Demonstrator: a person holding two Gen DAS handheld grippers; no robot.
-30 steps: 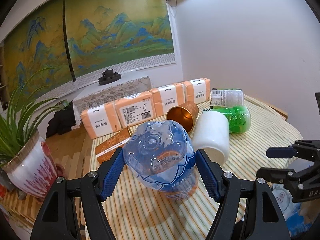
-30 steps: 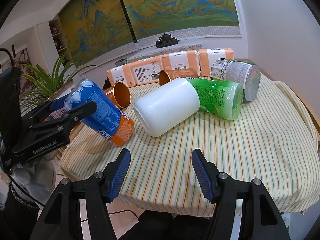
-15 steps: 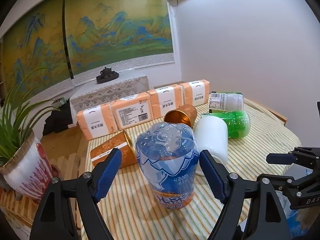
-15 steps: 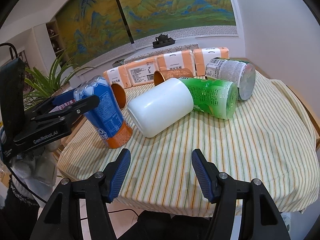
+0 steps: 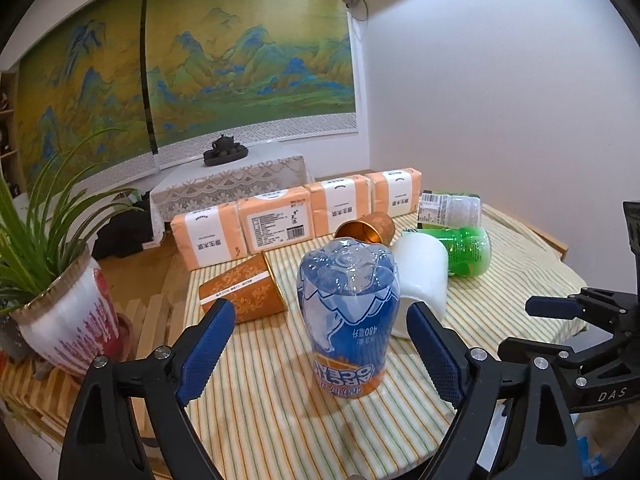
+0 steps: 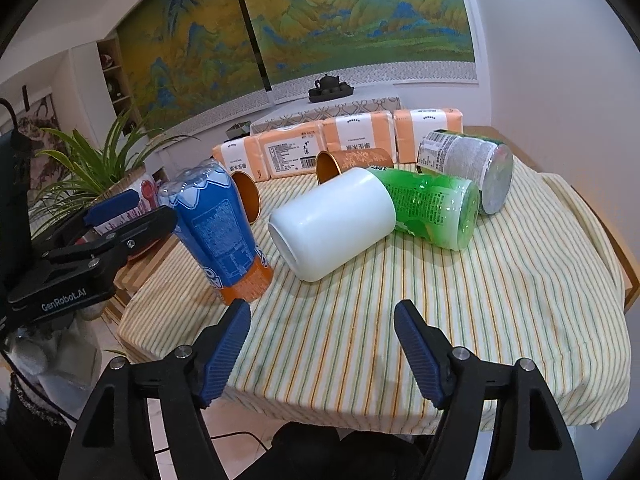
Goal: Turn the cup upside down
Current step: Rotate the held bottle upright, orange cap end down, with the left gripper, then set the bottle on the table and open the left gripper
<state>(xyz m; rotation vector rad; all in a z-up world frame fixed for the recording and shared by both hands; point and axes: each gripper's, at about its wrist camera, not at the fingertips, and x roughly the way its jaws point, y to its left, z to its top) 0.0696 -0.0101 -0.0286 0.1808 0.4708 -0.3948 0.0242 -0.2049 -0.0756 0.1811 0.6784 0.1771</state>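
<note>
The tabletop (image 6: 500,300), under a striped cloth, carries a loose cluster of cups lying on their sides, backed by a row of orange tissue packs (image 5: 276,224) that likely serve as a stop against rolling. Largest of the toppled ones is the white cup (image 6: 332,224), mouth toward the near edge, touching the green cup (image 6: 436,208) behind it, with a grey-labelled cup (image 6: 468,164) further back and two copper-coloured cups (image 5: 244,292) near the packs. The task's thing, the blue cup (image 5: 348,320), stands near the tabletop's left front corner, mouth down on the cloth and its moulded base uppermost, the lettering reading inverted; that pose is what the task asks for. The left claw (image 5: 320,348) is released, its blue pads (image 5: 206,344) spread either side of the blue cup and apart from it, which suits a let-go once the cup bears its own weight. The right claw (image 6: 322,352) is also spread wide and empty, hovering over the near edge, probably waiting out of the way. Compared with a second ago, the blue cup has gone from tilted within the left claw to standing straight on the cloth, and the pads have parted from its sides; half a second ago it was already nearly upright with the pads opening. The right claw has barely shifted.
</note>
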